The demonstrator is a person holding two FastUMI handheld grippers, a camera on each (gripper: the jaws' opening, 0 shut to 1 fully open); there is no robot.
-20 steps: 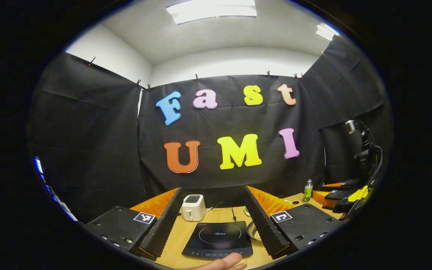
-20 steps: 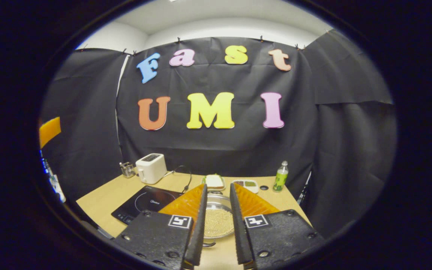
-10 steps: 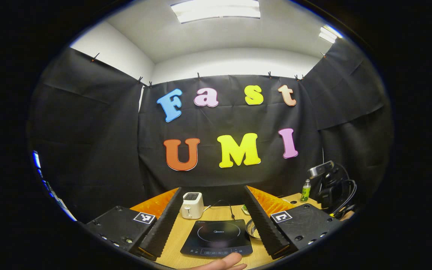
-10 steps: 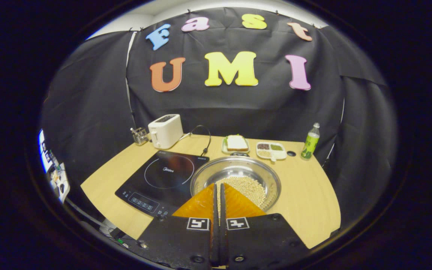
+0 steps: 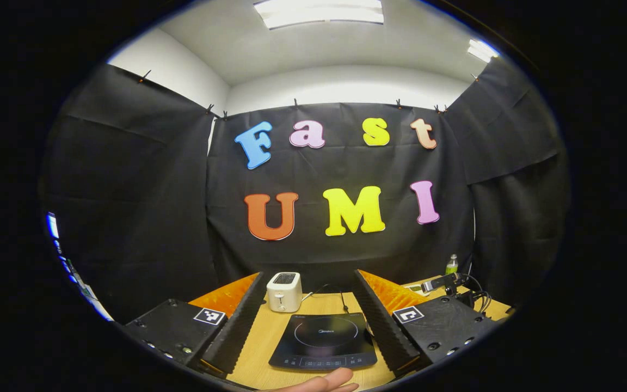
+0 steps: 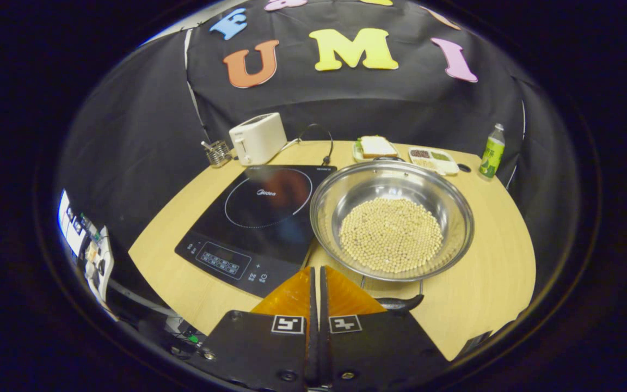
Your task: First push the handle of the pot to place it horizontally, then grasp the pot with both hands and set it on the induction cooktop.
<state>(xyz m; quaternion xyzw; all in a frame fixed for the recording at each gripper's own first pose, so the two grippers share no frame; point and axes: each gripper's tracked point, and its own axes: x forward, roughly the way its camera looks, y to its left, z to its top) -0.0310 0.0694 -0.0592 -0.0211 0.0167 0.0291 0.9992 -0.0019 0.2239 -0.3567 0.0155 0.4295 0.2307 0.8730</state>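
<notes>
A black-draped booth encloses a light wooden table point(image 6: 487, 261) under ceiling strip lights. In the right gripper view, the right gripper point(image 6: 317, 283) hangs low over the table's near edge with its two fingers pressed together and nothing between them. Just off its tips, at about two o'clock, lies the dark handle point(image 6: 399, 302) of the pot point(image 6: 458, 218), which is angled toward the near edge of the table; the wide steel pot, its bottom covered with pale beans point(image 6: 391, 234), sits directly on the wood. Touching or nearly touching the pot's rim at nine o'clock is the black induction cooktop point(image 6: 253, 215), its glass bare. Beyond it, at eleven o'clock, stand a white toaster point(image 6: 257, 138) and a small wire holder point(image 6: 216, 153). At twelve o'clock behind the pot are a plate with a sandwich point(image 6: 374, 146) and a divided dish point(image 6: 432, 158); a green bottle point(image 6: 491, 151) stands at one o'clock near the cloth. In the left gripper view, the left gripper point(image 5: 309, 307) is held spread wide and empty, framing the cooktop point(image 5: 323, 348) and toaster point(image 5: 284, 291), with a fingertip of a hand point(image 5: 324, 381) at six o'clock.
</notes>
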